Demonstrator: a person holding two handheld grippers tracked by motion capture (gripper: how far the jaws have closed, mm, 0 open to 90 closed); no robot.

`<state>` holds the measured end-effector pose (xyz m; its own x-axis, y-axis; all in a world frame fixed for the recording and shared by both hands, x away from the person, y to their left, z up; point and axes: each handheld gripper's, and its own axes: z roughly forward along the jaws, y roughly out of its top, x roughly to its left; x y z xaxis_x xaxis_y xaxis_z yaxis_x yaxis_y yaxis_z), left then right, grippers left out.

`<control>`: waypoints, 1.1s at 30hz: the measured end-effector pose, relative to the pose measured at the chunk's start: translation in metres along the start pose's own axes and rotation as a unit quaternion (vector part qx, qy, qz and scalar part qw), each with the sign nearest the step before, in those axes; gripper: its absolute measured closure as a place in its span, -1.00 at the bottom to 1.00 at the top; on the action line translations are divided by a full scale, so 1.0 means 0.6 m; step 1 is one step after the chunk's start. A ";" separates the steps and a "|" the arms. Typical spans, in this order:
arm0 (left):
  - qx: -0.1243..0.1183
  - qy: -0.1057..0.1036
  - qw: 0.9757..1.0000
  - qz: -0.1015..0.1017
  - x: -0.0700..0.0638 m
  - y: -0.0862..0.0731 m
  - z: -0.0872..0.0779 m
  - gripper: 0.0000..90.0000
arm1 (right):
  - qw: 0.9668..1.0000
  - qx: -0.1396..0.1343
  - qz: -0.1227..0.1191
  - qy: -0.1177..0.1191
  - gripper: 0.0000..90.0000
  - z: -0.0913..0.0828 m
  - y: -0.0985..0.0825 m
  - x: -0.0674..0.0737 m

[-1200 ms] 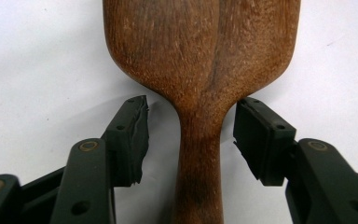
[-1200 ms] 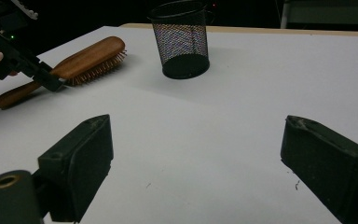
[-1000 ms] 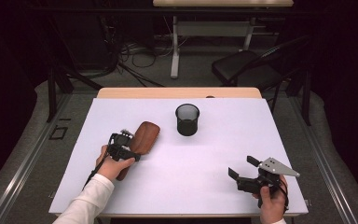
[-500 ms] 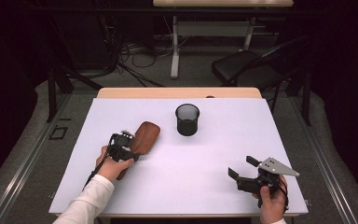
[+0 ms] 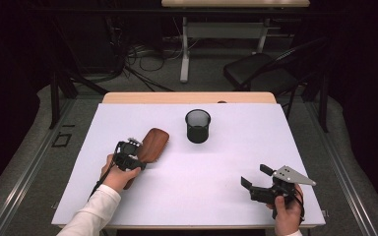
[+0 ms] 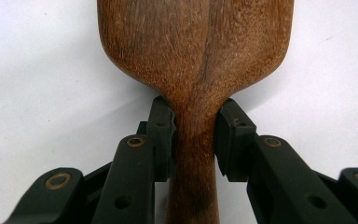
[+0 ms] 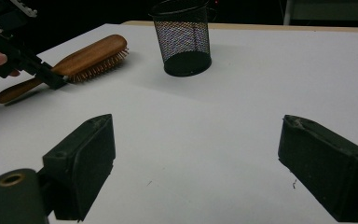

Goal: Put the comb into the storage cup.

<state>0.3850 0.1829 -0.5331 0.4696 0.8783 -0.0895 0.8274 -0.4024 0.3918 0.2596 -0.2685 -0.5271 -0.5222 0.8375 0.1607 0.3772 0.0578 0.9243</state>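
Two jaws of our left gripper [image 6: 193, 135] have just been closing and now pinch the brown wooden hairbrush [image 6: 196, 56] at its neck, bristles down on the white table [image 5: 216, 187], likely for lifting. Our right gripper [image 7: 198, 172] idles wide open, holding nothing.

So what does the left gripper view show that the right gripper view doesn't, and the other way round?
Left gripper view: a close-up of the left tool, whose jaws have just been closing, pressing the hairbrush at its neck. Right gripper view: the mesh cup, the bristles facing down, the open right tool. Both: the hairbrush on the white table.
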 end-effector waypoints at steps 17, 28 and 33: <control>-0.019 -0.008 1.000 -0.003 0.000 -0.011 -0.001 0.60 | 1.000 0.004 0.002 0.002 -0.77 0.001 -0.001 0.000; -0.037 -0.017 0.999 -0.007 0.003 -0.019 -0.001 0.61 | 1.000 0.002 0.005 0.001 -0.77 0.003 -0.002 0.000; -0.048 -0.016 0.999 -0.012 0.003 -0.023 0.001 0.61 | 1.000 0.000 0.004 0.002 -0.77 0.001 -0.001 -0.001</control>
<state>0.3746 0.1896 -0.5389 0.4604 0.8782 -0.1294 0.8061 -0.3527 0.4752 0.2603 -0.2686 -0.5282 -0.5219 0.8361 0.1691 0.3820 0.0519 0.9227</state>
